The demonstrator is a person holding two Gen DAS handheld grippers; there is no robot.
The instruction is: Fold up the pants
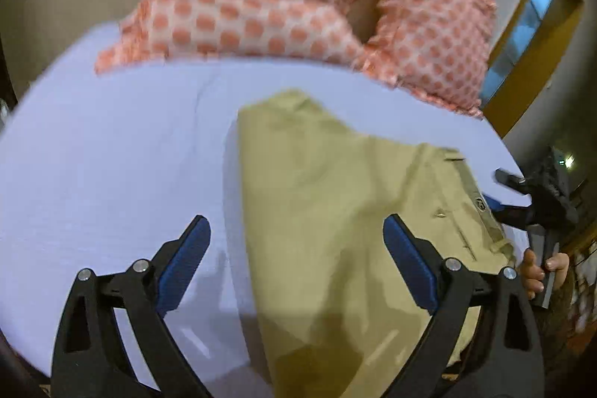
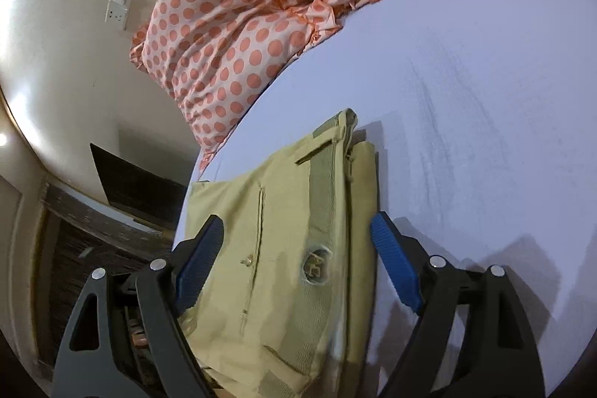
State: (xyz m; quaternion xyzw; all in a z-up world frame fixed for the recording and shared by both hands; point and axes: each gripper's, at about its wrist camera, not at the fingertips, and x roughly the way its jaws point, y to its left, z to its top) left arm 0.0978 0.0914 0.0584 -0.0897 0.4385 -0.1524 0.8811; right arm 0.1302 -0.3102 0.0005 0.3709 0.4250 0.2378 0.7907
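In the left wrist view, the left gripper (image 1: 296, 241) has its jaws spread wide with nothing between the blue pads (image 1: 186, 262); it hangs over the khaki pants (image 1: 317, 196), which fill the lower centre and right of the frame. The pants lie folded on a pale lavender bedsheet (image 1: 112, 155). At the right edge, the right gripper (image 1: 503, 191) is beside the waistband, with the person's hand (image 1: 537, 271) on its handle just below.

In the right wrist view, the right gripper (image 2: 296, 237) also has its jaws apart, empty, straddling the waistband end of the pants (image 2: 283, 248), which sit in the lower centre near the bed's edge. A round brand patch (image 2: 316, 265) and a back pocket slit (image 2: 259, 241) lie between the fingers. Beyond, 2 polka-dot pillows (image 2: 231, 36) fill the upper centre. A wall switch plate (image 2: 120, 0) is at upper left, and a dark laptop (image 2: 138, 185) at left.
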